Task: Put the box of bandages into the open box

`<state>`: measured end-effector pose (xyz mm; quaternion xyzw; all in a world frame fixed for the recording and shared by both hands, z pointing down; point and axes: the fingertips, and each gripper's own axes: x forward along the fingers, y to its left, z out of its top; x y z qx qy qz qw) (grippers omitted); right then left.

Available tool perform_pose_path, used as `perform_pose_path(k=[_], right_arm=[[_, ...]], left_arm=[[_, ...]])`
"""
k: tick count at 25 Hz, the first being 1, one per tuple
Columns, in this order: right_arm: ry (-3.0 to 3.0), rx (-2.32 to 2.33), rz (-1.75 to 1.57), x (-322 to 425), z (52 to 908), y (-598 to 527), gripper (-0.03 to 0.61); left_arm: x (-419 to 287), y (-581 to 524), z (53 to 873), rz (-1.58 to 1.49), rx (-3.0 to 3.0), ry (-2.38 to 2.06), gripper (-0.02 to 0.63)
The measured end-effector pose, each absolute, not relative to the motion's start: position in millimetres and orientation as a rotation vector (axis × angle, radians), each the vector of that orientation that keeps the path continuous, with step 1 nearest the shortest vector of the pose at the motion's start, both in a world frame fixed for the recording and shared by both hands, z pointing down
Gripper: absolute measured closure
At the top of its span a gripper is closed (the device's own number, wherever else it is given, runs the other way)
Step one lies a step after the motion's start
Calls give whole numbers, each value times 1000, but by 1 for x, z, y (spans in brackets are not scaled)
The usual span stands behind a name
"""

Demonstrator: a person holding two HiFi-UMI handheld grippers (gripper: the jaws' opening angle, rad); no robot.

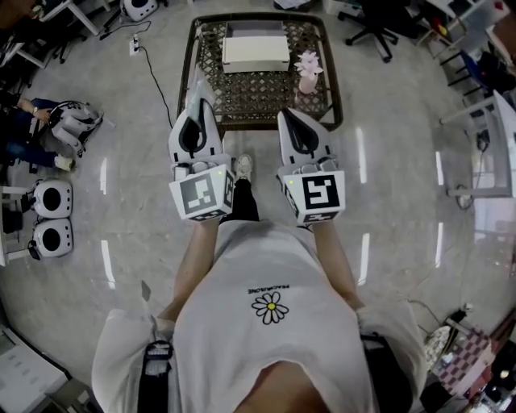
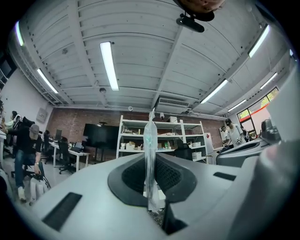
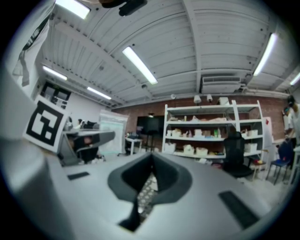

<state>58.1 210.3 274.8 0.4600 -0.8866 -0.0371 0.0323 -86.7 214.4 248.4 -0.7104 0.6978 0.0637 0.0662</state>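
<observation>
I hold both grippers side by side at waist height, pointing at a low wicker table. A white box lies on the table's far part. No box of bandages shows in any view. My left gripper has its jaws together. In the left gripper view a thin translucent strip rises along the seam, and I cannot tell whether it belongs to the gripper. My right gripper is shut and empty, its tips meeting, with a sliver of wicker seen below them.
A pink vase with flowers stands on the table's right side. White round devices sit on the floor at left, beside a seated person. A cable crosses the floor. An office chair is at back right. White shelves fill the far wall.
</observation>
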Motion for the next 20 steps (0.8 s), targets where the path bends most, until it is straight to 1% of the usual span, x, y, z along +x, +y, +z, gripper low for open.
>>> perform_pose_path(k=[6,12,20], right_arm=[[-2693,1478,-71,57,287,157,548],[-2673,1501,-107,41,273,89,548],[-2615,1786,-107,45,253,3,548]], left_arm=[[-96,164,253,197,-2154,2102,580],[-107,89,250,162,-2197,2055,580],[-118,5,240,134,-2228,1978,581]])
